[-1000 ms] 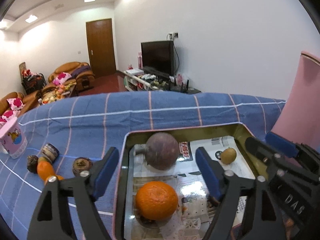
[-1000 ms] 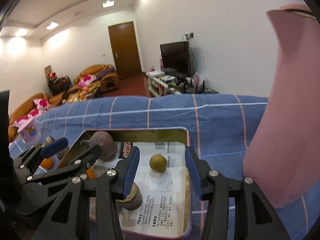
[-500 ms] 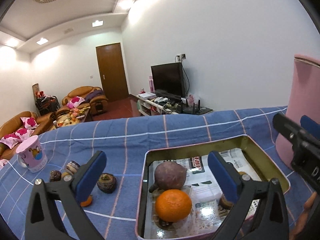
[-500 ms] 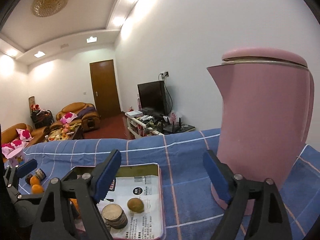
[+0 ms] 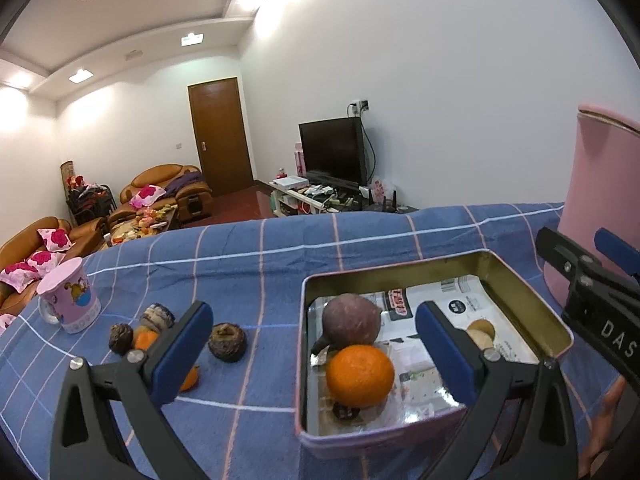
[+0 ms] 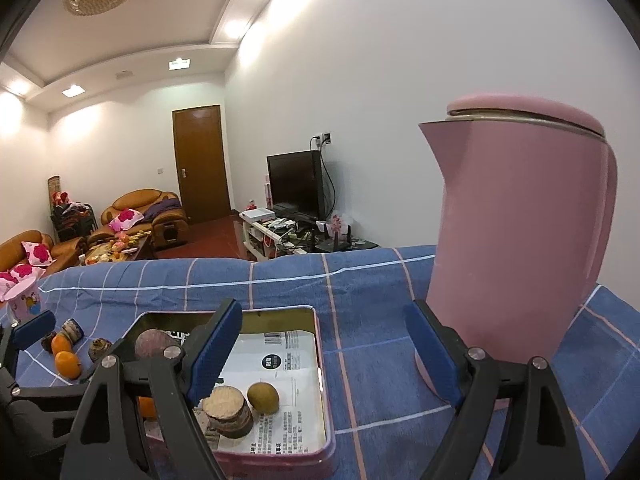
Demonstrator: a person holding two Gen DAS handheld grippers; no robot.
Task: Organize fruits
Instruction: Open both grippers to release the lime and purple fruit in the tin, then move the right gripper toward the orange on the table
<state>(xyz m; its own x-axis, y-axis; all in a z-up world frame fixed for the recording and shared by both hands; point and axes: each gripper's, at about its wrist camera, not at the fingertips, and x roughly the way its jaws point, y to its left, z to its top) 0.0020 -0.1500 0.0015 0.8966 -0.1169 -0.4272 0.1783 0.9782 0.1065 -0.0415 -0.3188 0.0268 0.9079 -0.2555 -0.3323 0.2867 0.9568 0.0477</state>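
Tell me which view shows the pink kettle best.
The right wrist view: the pink kettle appears nearly whole, with lid, spout and base on the blue cloth. The left wrist view catches only its left side at the frame edge.

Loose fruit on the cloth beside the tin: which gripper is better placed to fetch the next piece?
Left. The left gripper is open, empty, with the dark fruit and small oranges by its left finger. The right gripper faces the pink kettle.

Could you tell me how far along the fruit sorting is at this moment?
Done: the tin tray holds an orange, a purple fruit, a small brown fruit and a cut piece. In hand: nothing; left gripper and right gripper are open and empty. Left: two oranges and dark fruits lie on the blue cloth.
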